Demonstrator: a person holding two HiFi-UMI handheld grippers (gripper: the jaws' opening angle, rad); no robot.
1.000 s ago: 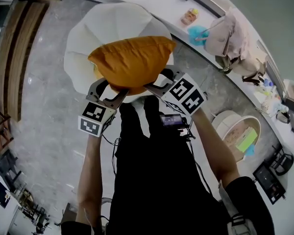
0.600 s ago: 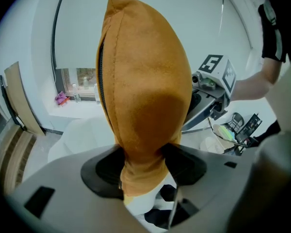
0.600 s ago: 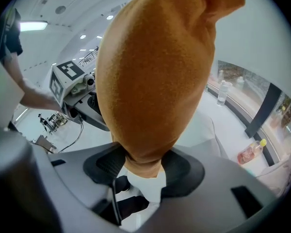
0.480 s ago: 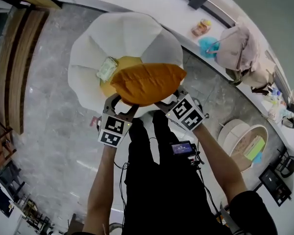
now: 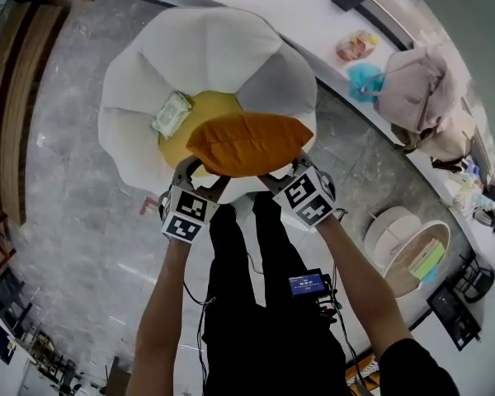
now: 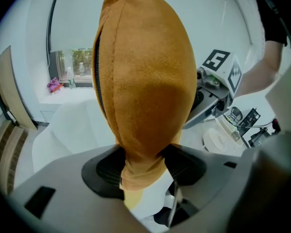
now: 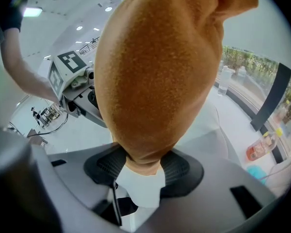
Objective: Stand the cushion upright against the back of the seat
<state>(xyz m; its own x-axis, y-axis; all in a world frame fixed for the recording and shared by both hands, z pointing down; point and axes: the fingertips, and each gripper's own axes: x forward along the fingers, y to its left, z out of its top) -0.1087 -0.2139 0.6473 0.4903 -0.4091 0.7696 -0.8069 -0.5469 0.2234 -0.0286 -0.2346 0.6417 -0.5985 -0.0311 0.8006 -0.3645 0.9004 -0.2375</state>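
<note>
An orange cushion [image 5: 247,143] hangs lying flat over the front of a white petal-shaped armchair [image 5: 206,48] with a yellow seat [image 5: 200,114]. My left gripper [image 5: 200,170] is shut on the cushion's near left corner, and my right gripper [image 5: 285,172] is shut on its near right corner. In the left gripper view the cushion [image 6: 145,81] rises from between the pads of the left gripper [image 6: 143,166], which pinch its fabric. In the right gripper view the cushion [image 7: 160,81] is pinched by the right gripper [image 7: 143,166], whose jaws have just been closing tighter on it.
A pale green packet [image 5: 172,114] lies on the seat's left side. Clothes [image 5: 417,85] and a teal item [image 5: 365,81] lie on a white ledge at the right. A round tub [image 5: 400,238] stands on the grey marble floor at the right. My black-clad legs are below the grippers.
Both grippers have come down with the cushion, which was high above the chair and now hangs low over the seat's front edge.
</note>
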